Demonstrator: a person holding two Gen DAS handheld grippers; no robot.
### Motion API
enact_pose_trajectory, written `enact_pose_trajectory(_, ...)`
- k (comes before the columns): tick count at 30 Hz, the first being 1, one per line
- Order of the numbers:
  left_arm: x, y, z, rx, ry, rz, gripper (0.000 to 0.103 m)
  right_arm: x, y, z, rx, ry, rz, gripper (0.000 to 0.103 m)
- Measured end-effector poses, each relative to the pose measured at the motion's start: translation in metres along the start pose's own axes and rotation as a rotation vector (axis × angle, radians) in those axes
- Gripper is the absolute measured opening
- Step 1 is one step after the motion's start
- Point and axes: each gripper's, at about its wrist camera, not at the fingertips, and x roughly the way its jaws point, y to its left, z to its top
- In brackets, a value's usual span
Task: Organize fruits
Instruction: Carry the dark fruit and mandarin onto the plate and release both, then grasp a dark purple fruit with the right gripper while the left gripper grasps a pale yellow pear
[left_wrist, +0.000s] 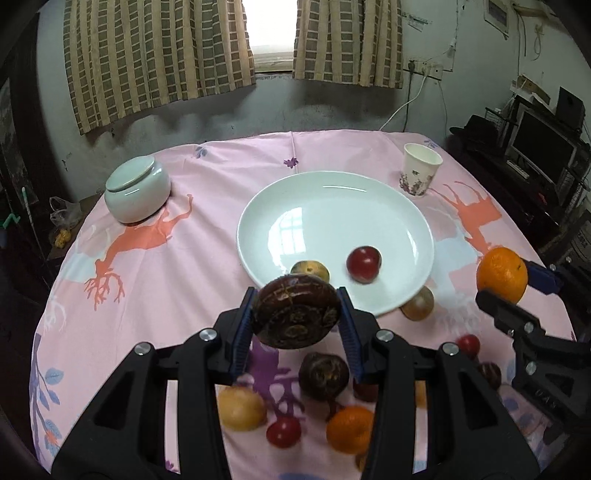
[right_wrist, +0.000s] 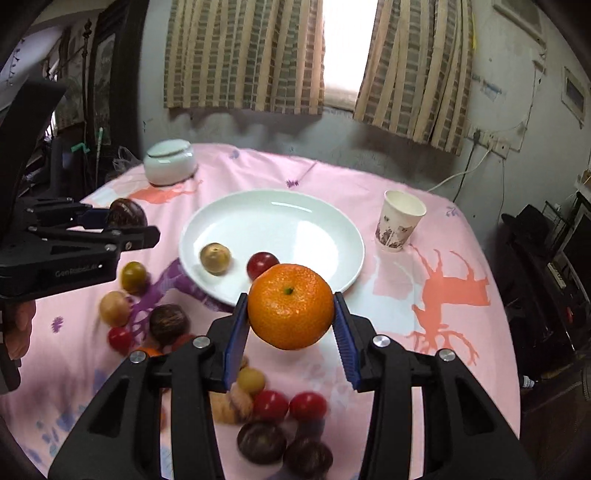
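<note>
My left gripper (left_wrist: 295, 315) is shut on a dark brown round fruit (left_wrist: 296, 312), held above the table just before the white plate (left_wrist: 399, 206). My right gripper (right_wrist: 290, 314) is shut on an orange (right_wrist: 290, 306), also lifted near the plate's (right_wrist: 332, 221) front rim. On the plate lie a red fruit (left_wrist: 364, 264) and a yellow-brown fruit (left_wrist: 311, 270). In the right wrist view the left gripper (right_wrist: 122, 225) with its brown fruit (right_wrist: 125, 213) shows at the left. The right gripper (left_wrist: 504, 282) with the orange (left_wrist: 501, 274) shows at the right of the left wrist view.
Several loose fruits (left_wrist: 321, 376) lie on the pink tablecloth (left_wrist: 166, 280) below both grippers: red, orange, yellow and dark ones. A lidded white jar (left_wrist: 137, 194) stands at the back left, a paper cup (left_wrist: 419, 173) at the back right. A hand (right_wrist: 16, 328) shows at the left.
</note>
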Motion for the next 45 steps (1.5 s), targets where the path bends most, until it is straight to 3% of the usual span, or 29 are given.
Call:
enact_pose_trajectory(5, 0.059, -0.006, 0.018, 0.005, 0.076, 0.023, 0.043, 0.065, 0.002, 0.001, -0.071, 0.11, -0.044, 0.044)
enact_pose_trajectory(12, 0.099, 0.0, 0.036, -0.03, 0.104, 0.031, 0.045, 0.105, -0.003, 0.012, -0.084, 0.139, -0.052, 0.045)
enact_pose_trajectory(13, 0.099, 0.0, 0.038, -0.033, 0.1, 0.026, 0.059, 0.109, -0.001, 0.013, -0.1, 0.141, -0.055, 0.046)
enact_pose_trajectory(14, 0.099, 0.0, 0.039, -0.037, 0.095, 0.025, 0.08, 0.109, 0.0, 0.014, -0.11, 0.136, -0.064, 0.047)
enact_pose_trajectory(16, 0.091, 0.002, 0.04, -0.053, 0.06, 0.036, 0.087, 0.106, 0.001, 0.016, -0.112, 0.122, -0.086, 0.047)
enact_pose_trajectory(20, 0.076, 0.005, 0.037, -0.056, 0.069, 0.013, 0.087, 0.092, 0.0, 0.013, -0.092, 0.128, -0.068, 0.047)
enact_pose_trajectory(28, 0.006, 0.017, -0.013, 0.021, 0.002, 0.058, 0.092, 0.019, -0.021, -0.019, 0.079, 0.102, 0.028, 0.048)
enact_pose_trajectory(29, -0.003, 0.018, -0.022, 0.026, -0.014, 0.075, 0.093, 0.005, -0.024, -0.027, 0.107, 0.093, 0.038, 0.049)
enact_pose_trajectory(31, -0.019, 0.018, -0.04, 0.059, -0.032, 0.1, 0.093, -0.014, -0.027, -0.039, 0.143, 0.07, 0.038, 0.063)
enact_pose_trajectory(35, -0.036, 0.009, -0.072, 0.146, -0.012, 0.12, 0.094, -0.048, -0.026, -0.066, 0.199, 0.039, 0.069, 0.063)
enact_pose_trajectory(40, -0.046, 0.01, -0.098, 0.079, 0.014, 0.055, 0.094, -0.058, -0.021, -0.095, 0.266, 0.068, 0.105, 0.063)
enact_pose_trajectory(45, -0.048, 0.015, -0.114, -0.008, 0.021, 0.056, 0.094, -0.053, -0.007, -0.111, 0.231, 0.115, 0.107, 0.063)
